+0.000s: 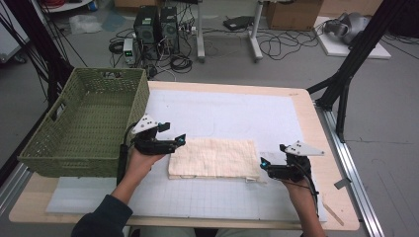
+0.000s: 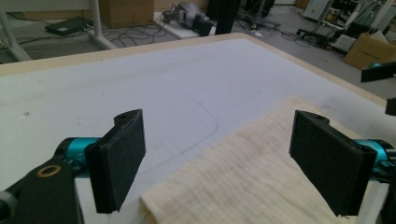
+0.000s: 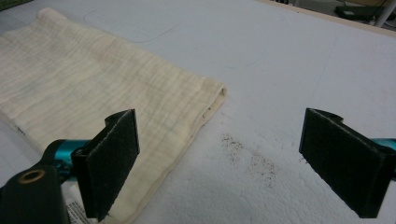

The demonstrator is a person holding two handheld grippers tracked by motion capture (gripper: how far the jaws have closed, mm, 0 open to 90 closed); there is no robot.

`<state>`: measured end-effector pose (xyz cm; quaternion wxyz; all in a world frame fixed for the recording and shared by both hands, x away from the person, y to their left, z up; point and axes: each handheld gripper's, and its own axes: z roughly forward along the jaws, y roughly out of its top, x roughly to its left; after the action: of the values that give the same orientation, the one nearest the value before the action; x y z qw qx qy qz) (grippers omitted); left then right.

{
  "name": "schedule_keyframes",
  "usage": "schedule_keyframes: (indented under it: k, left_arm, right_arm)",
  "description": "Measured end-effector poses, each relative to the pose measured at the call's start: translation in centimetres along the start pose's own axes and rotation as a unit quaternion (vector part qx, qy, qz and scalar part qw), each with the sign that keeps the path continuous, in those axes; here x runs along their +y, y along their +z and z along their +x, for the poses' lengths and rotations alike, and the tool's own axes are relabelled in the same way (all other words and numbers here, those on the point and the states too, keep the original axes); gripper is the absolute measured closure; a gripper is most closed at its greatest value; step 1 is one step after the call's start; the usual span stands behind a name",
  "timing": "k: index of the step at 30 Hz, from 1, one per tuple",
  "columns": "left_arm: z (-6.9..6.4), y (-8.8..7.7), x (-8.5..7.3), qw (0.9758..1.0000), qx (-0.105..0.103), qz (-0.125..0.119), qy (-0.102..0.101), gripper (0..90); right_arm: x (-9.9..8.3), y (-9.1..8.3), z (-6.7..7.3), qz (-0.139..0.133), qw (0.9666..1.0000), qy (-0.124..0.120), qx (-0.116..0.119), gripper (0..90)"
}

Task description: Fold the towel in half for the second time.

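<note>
The right gripper [image 3: 219, 163] is wide open and holds nothing. The cloth [image 3: 93, 84] lies flat, its short edge passing under the left-hand finger; the near corner is cut off. The left gripper [image 2: 219, 163] is open too, cloth corner between its fingers. Bare mat [image 1: 222, 111] lies beyond, basket [image 1: 54, 158] beside.
</note>
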<state>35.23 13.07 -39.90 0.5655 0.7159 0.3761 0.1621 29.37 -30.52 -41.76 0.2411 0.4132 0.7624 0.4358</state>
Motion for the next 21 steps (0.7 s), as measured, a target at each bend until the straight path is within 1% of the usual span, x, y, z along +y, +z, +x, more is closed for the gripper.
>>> schedule_keyframes:
  k: [1, 4, 5, 7, 9, 11, 13, 15, 17, 18, 21]
  left_arm:
    - [0.2, 0.6, 0.1, 0.9999, 0.006, 0.01, -0.002, 21.4]
    - [0.6, 1.7, 0.1, 0.9993, 0.013, 0.033, -0.007, 22.9]
    - [0.7, 2.1, 0.0, 0.9991, 0.015, 0.041, -0.004, 23.0]
    - [1.1, 2.6, -0.1, 0.9986, 0.019, 0.049, -0.007, 24.0]
    - [1.6, 2.9, -0.5, 0.9977, 0.022, 0.064, -0.013, 26.8]
    - [2.1, 3.2, -0.9, 0.9959, 0.028, 0.085, -0.014, 28.8]
    - [2.3, 3.4, -1.0, 0.9953, 0.029, 0.09, -0.017, 29.4]
    - [2.5, 3.6, -1.2, 0.9952, 0.029, 0.092, -0.016, 31.6]
    - [2.7, 3.7, -1.3, 0.9941, 0.032, 0.103, -0.012, 33.5]
    - [2.8, 3.8, -1.5, 0.9932, 0.032, 0.111, -0.013, 34.3]
    - [3.3, 3.8, -1.7, 0.992, 0.032, 0.119, -0.026, 37.1]
  right_arm:
    - [0.0, 0.0, 0.0, 0.001, 1.0, 0.001, 0.0, 11.3]
    - [0.0, 0.0, -0.1, -0.001, 1.0, 0.005, 0.002, 11.4]
    - [0.0, 0.0, -0.1, -0.002, 1.0, 0.003, 0.001, 11.4]
    - [0.0, -0.1, -0.1, -0.002, 1.0, 0.005, 0.001, 11.4]
    - [-0.1, -0.2, -0.2, -0.002, 1.0, 0.005, 0.002, 11.4]
    - [-0.1, -0.2, -0.2, -0.001, 1.0, 0.008, 0.003, 11.3]
    - [-0.1, -0.2, -0.2, -0.001, 1.0, 0.006, 0.004, 11.4]
    - [-0.1, -0.1, -0.2, -0.001, 1.0, 0.005, 0.005, 11.4]
    - [-0.1, -0.1, -0.3, 0.001, 0.9999, 0.008, 0.006, 11.4]
    - [-0.1, -0.1, -0.3, 0.001, 0.9999, 0.009, 0.006, 11.4]
    - [-0.2, -0.2, -0.4, 0.0, 0.9999, 0.008, 0.006, 11.4]
